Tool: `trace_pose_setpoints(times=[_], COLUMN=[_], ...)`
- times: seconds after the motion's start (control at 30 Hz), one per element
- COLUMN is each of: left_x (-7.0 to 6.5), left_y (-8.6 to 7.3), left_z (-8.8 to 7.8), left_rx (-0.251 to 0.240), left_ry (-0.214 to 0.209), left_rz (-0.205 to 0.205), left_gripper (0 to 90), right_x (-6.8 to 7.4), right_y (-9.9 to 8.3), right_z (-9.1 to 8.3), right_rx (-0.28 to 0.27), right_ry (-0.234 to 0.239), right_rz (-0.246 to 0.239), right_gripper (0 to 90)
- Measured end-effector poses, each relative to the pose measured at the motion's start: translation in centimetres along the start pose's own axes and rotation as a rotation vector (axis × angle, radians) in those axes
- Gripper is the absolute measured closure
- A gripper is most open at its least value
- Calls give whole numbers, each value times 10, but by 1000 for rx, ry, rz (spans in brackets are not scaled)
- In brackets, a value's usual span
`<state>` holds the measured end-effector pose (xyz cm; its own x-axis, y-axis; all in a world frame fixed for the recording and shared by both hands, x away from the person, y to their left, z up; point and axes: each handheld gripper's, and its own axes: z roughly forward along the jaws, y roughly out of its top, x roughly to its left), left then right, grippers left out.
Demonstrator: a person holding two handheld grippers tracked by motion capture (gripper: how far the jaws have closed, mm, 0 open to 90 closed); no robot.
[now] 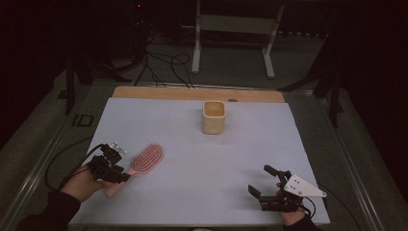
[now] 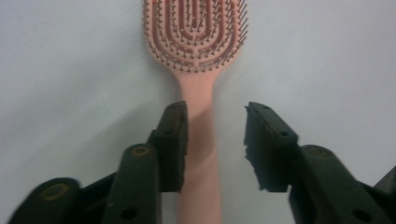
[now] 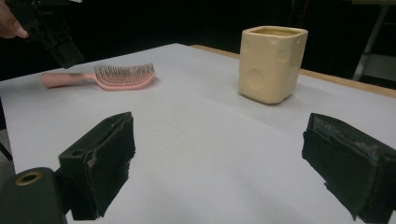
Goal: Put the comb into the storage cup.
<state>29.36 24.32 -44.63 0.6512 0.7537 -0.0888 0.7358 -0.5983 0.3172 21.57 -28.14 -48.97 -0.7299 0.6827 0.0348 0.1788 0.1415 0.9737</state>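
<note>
A pink hairbrush [image 1: 146, 159] [image 3: 116, 77] lies flat on the pale mat, bristles up, its handle pointing toward the near left. In the left gripper view the brush [image 2: 196, 28] runs straight away from me. My left gripper [image 1: 115, 171] [image 2: 215, 121] hovers over the handle, open; the handle passes below the gap, close to the left jaw. The pads do not press on it. My right gripper [image 1: 260, 179] [image 3: 217, 135] rests near the front right of the mat, wide open with nothing between its jaws. From the right gripper view the left gripper [image 3: 51, 32] shows above the brush handle.
A cream square cup [image 1: 213, 117] [image 3: 272, 63] stands upright at the back middle of the mat [image 1: 192, 197]. A wooden table edge [image 1: 192, 93] runs behind it. Cables [image 1: 163, 62] and a white frame leg [image 1: 196, 43] lie on the dark floor beyond.
</note>
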Motion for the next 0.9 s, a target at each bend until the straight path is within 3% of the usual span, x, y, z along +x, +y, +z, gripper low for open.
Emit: trace_pose_setpoints(times=[0.03, 0.1, 0.2, 0.23, 0.3, 0.33, 0.5, 0.67, 0.9], left_x=[1, 2, 2, 2, 3, 3, 4, 5, 13], left_y=[0, 0, 0, 0, -1, 0, 2, 6, 11], left_z=[0, 2, 3, 3, 3, 3, 6, 12, 19], left_rx=[-2, 12, 24, 25, 29, 33, 55, 75, 89], left_ry=[-14, -17, -12, -4, -40, -38, -46, -33, -36], left_rz=[-17, -11, -9, -8, -5, -7, -7, -2, -30], left_gripper=[544, 446, 380, 337, 199, 156, 9, 4, 4], right_x=[0, 1, 1, 1, 1, 1, 1, 2, 1], right_y=[0, 0, 0, 0, 0, 0, 0, 0, 0], right_z=[0, 0, 0, 0, 0, 0, 0, 1, 0], right_rx=[0, 2, 2, 1, 3, 4, 3, 2, 1], right_ry=[1, -1, 0, 1, 1, 0, 0, 2, 1], right_rz=[4, -8, -3, 0, -3, -4, -5, -8, -8], right_gripper=[92, 92, 91, 91, 91, 91, 92, 91, 91])
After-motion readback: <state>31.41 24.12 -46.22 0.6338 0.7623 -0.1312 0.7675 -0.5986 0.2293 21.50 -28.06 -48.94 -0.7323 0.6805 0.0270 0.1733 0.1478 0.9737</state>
